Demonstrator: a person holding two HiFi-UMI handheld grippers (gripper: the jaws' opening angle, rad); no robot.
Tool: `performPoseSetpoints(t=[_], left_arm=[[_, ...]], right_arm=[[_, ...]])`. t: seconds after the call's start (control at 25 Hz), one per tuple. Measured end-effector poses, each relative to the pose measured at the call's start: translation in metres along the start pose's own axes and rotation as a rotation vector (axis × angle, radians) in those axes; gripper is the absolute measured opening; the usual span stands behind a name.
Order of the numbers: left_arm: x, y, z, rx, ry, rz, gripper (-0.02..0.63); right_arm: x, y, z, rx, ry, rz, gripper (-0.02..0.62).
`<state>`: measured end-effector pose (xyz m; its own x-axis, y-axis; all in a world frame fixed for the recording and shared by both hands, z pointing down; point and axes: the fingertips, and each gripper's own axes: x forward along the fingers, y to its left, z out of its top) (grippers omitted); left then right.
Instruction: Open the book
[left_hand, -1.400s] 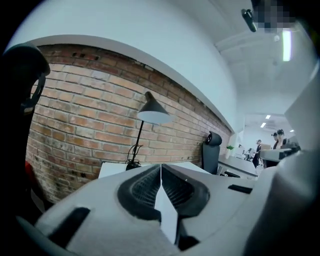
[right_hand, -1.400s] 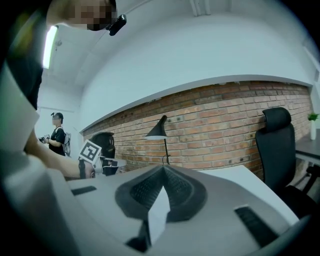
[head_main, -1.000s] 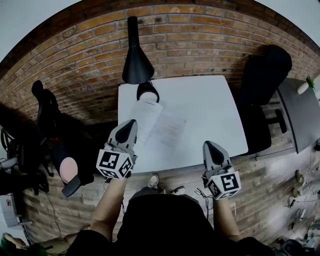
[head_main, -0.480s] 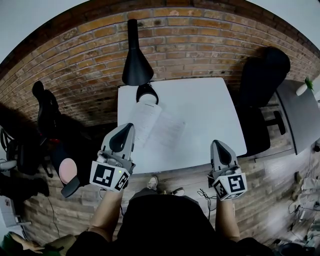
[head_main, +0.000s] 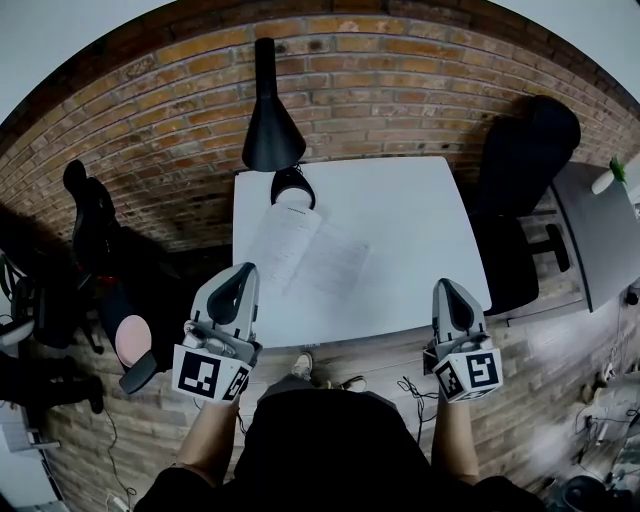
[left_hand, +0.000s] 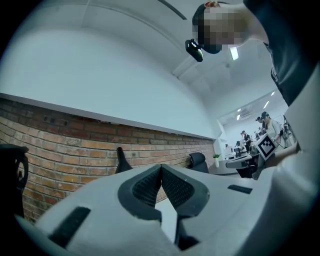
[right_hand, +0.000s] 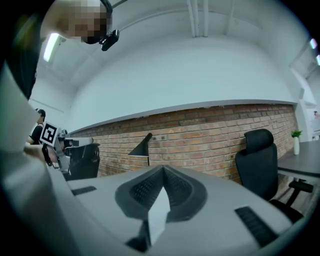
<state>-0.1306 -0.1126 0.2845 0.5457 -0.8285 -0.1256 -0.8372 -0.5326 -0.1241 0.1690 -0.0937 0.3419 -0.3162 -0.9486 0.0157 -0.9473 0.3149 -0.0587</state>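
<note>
Fingers (left_hand: 142, 187) pressed together — book (head_main: 300, 255) lies open, pages seemingly faintly printed.

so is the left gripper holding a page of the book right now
No: the left gripper hangs by the near corner of the table, apart from the open book, its jaws together on nothing.

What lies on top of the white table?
An open book lies on the table, toward its left side, and a black lamp stands at the far edge. Whatever is under the pages is covered and cannot be seen.
</note>
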Motion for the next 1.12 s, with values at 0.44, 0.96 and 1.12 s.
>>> performPoseSetpoints(t=[0.44,0.96,1.12], left_arm=[[-0.005,-0.005,-0.001,0.001,-0.027,0.000,0.025],[0.004,-0.001,-0.002,-0.003,-0.031,-0.037,0.024],[0.007,-0.001,-0.003,0.001,-0.034,-0.050,0.025]], right_arm=[[-0.009,-0.013,0.008,-0.024,-0.014,-0.046,0.011],[-0.013,-0.012,0.011,-0.046,-0.025,-0.092,0.011],[-0.013,-0.012,0.011,-0.046,-0.029,-0.104,0.011]])
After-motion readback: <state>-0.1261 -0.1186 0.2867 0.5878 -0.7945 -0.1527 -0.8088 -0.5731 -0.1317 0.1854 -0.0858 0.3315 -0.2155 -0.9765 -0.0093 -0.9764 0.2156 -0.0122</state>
